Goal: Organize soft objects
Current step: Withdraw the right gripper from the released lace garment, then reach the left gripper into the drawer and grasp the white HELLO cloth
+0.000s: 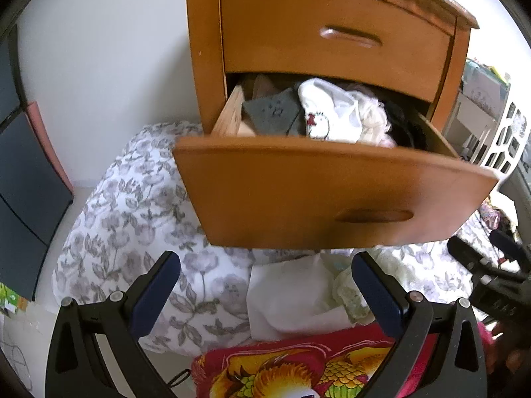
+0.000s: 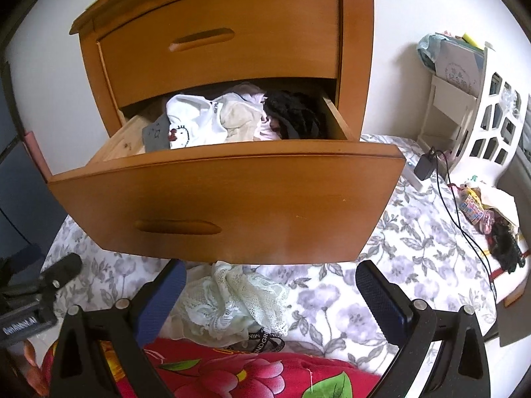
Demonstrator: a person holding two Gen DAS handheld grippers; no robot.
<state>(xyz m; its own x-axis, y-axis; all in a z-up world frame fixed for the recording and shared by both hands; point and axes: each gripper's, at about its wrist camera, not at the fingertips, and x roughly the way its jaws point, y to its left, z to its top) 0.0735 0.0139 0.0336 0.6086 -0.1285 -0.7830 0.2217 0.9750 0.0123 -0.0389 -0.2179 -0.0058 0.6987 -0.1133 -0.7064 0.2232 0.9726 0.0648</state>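
Both tools point toward a wooden nightstand (image 2: 232, 66) whose lower drawer (image 2: 232, 199) is pulled out over the bed's floral quilt (image 2: 381, 265). The left tool (image 1: 265, 285) hovers low with its jaws spread wide and nothing between them, above a white cloth (image 1: 288, 298) lying on the quilt. The right tool (image 2: 270, 293) is likewise wide apart and empty, just over a pale lace garment (image 2: 239, 298) under the drawer front. Inside the drawer sit a grey piece (image 2: 156, 136), a white garment (image 2: 195, 119) and black clothing (image 2: 295, 116). A red flowered blanket (image 2: 249, 374) lies nearest.
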